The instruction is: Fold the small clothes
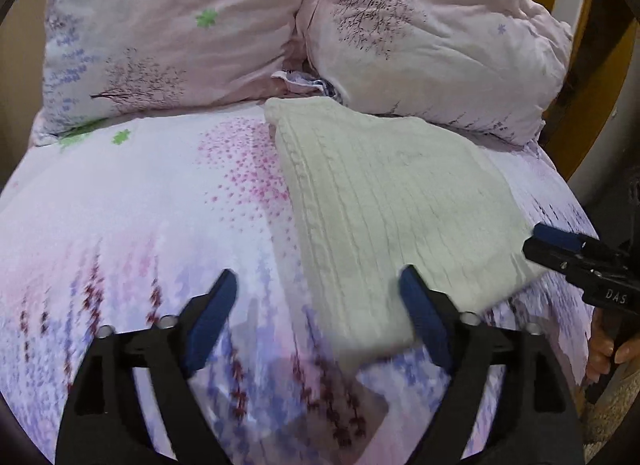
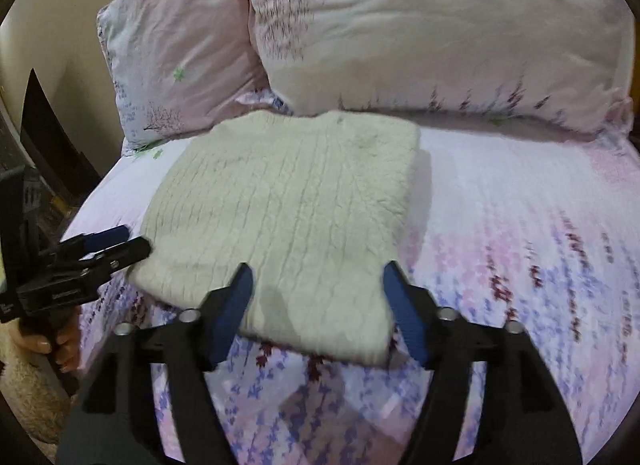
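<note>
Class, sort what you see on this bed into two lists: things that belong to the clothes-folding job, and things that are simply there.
Part of the job:
- folded cream knit sweater
- left tool, open, empty
- right tool, open, empty

Just there:
- two floral pillows
- floral bedsheet

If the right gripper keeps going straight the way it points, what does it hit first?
Most likely the folded cream knit sweater: the open right gripper points down at its near edge, nothing between. Depth is uncertain; it might hit the floral bedsheet just short of it.
</note>
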### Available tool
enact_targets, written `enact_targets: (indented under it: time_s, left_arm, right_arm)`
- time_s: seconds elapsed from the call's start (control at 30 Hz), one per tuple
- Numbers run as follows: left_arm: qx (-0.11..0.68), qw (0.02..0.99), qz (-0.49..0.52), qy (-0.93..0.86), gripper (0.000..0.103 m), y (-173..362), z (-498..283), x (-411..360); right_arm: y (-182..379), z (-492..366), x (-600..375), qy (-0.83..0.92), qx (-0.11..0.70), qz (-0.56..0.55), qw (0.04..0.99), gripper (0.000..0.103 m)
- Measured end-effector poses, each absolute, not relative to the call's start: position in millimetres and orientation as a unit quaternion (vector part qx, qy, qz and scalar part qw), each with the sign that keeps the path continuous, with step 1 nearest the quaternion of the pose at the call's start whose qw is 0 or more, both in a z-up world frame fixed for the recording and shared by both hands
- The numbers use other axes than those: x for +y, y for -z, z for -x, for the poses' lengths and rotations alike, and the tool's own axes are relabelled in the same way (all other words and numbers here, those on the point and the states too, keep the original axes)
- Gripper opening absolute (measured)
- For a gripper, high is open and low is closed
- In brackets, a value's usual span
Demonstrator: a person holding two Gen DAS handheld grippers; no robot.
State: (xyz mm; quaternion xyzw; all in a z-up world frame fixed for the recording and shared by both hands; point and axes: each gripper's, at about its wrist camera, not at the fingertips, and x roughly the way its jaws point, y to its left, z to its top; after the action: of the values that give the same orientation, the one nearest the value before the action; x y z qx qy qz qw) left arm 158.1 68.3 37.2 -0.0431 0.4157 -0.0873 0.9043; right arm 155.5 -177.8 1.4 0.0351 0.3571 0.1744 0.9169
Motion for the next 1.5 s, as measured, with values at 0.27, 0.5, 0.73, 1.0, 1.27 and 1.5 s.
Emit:
enact_targets:
  time_s: [0.27, 0.5, 0.73, 1.0, 1.27, 1.5]
  left_arm:
    - [0.433, 0.898, 0.029, 0.068, 0.102, -32, -108, 69]
    - [0.495, 0.868, 0.019, 0.035, 0.102, -8, -84, 61]
    - [0.503, 0.864, -0.02, 0.02, 0.102, -3, -73, 45]
    - [0.51, 0.86, -0.025, 0.019, 0.102, -4, -69, 38]
    - [0.514, 0.857, -0.025, 0.027, 0.102, -3, -75, 41]
    - [0.507, 0.861, -0.022, 0.025, 0.102, -2, -71, 41]
  right_arm:
    - [7, -100, -176, -0.15, 0.345, -0.002, 0.927, 0.095]
    - [23, -66, -173, -0.132, 0.363, 0.031, 0.922, 0.1]
    - [49, -59, -173, -0.12, 0.411, 0.032, 0.903, 0.1]
    - [54, -57, -171, -0.097, 0.423, 0.047, 0.9, 0.1]
    - [56, -59, -173, -0.09, 0.428, 0.044, 0.898, 0.101]
    - [57, -59, -173, -0.088, 0.428, 0.044, 0.898, 0.101]
